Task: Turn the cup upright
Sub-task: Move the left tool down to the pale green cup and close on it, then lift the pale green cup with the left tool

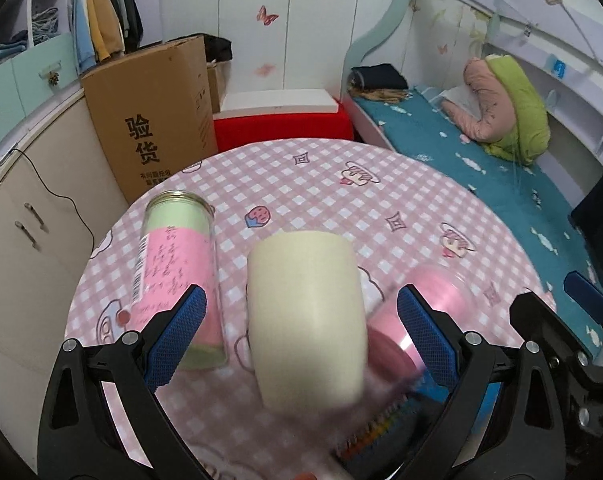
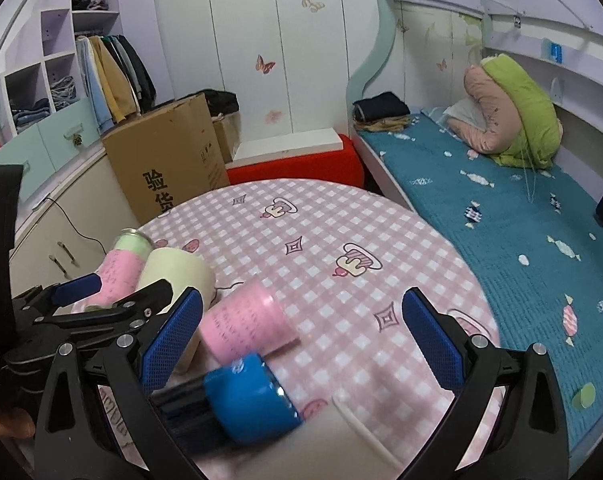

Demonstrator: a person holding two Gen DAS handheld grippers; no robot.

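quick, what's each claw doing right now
left claw: open, straddling the cream cup, not gripping it
right claw: open, holding nothing

We see the cream cup's [image 1: 307,316] lower rim smeared by blur, we cannot tell its mouth from its base, pink canister [image 1: 417,312] partly behind a blue finger pad [image 1: 427,336], blue-capped brush [image 2: 237,400] blurred, bristles hidden in shadow.

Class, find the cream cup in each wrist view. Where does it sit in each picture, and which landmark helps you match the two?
Left wrist: the cream cup is at lower centre, between the open left gripper's fingers.
Right wrist: the cup is at mid left, partly behind the left gripper.
Shared landmark: the green-and-pink canister lying just left of the cup.
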